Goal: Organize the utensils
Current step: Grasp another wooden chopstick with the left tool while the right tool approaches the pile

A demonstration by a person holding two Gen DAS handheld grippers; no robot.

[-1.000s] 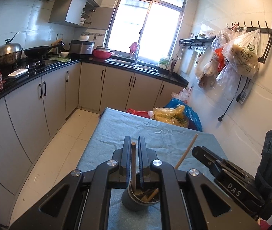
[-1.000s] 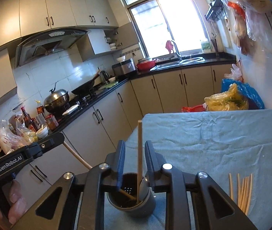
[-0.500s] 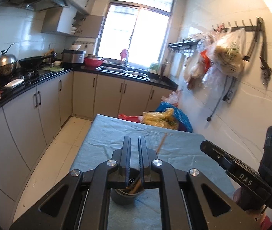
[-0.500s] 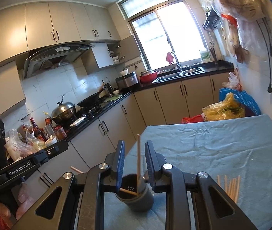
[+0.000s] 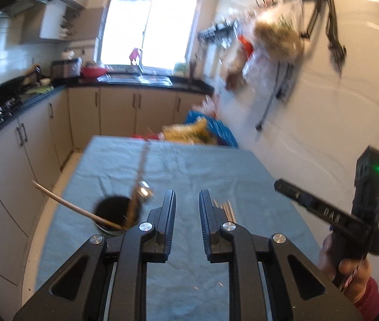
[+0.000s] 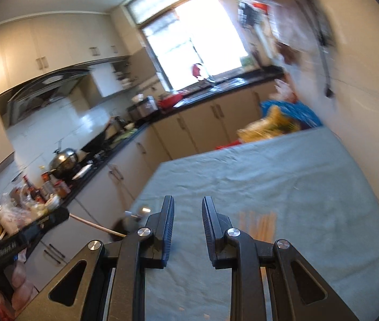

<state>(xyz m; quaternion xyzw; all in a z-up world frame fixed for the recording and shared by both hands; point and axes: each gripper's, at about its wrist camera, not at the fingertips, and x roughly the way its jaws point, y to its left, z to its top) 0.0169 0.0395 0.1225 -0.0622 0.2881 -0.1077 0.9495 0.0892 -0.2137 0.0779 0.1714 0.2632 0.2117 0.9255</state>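
Item: loose chopsticks (image 6: pixel 257 223), a bundle lying flat on the blue-cloth surface (image 6: pixel 283 184). Long axis runs roughly away from the camera, in line with the claw fingers.

Position relative to the bundle: right claw (image 6: pixel 188 227) sits just short of it, the bundle lying ahead and slightly right of the gap between the fingers. Left claw (image 5: pixel 186 218) also faces the bundle (image 5: pixel 222 208), which peeks out just past its right finger. Judged nearer: the right claw, though both are close.

Claw state: both spread, nothing between the fingers.

Holder: dark cup (image 5: pixel 115 215), on the same surface well left of the bundle, with two chopsticks in it, one leaning far out to the left (image 5: pixel 74 207). In the right view the cup (image 6: pixel 123 227) is blurred.

Change from half a second ago: each claw was closed over the cup, the right one pinching an upright chopstick; now both have let go, opened and swung right toward the bundle. Motion blur confirms fast travel.
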